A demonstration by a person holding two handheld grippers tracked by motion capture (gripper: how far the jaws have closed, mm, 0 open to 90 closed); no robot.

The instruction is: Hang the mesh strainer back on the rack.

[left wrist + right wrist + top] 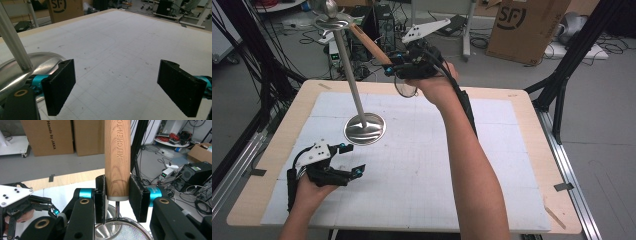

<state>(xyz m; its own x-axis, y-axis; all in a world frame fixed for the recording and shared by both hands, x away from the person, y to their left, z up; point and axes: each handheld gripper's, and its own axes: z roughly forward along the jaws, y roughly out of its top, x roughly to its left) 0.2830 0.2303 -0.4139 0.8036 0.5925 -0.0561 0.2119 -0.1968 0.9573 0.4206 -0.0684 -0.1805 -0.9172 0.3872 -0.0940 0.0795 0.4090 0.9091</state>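
A metal stand rises from a round base (365, 128) on the white mat, its thin pole (348, 70) leaning up to a hooked top (332, 20). My right gripper (391, 67) is held high behind the stand, shut on the wooden handle (369, 44) of a mesh strainer. The handle points up toward the stand's top, and the mesh bowl (406, 90) hangs under the hand. In the right gripper view the pads squeeze the handle's (117, 157) lower end, above the mesh (120, 232). My left gripper (353, 158) lies low at the front left, open and holding nothing, close to the base (15, 67).
The mat covers a wooden table (532, 150). Black frame posts (562, 85) stand at the table's right and left. A cardboard box (524, 25), computers and loose cables lie on the floor behind the far edge.
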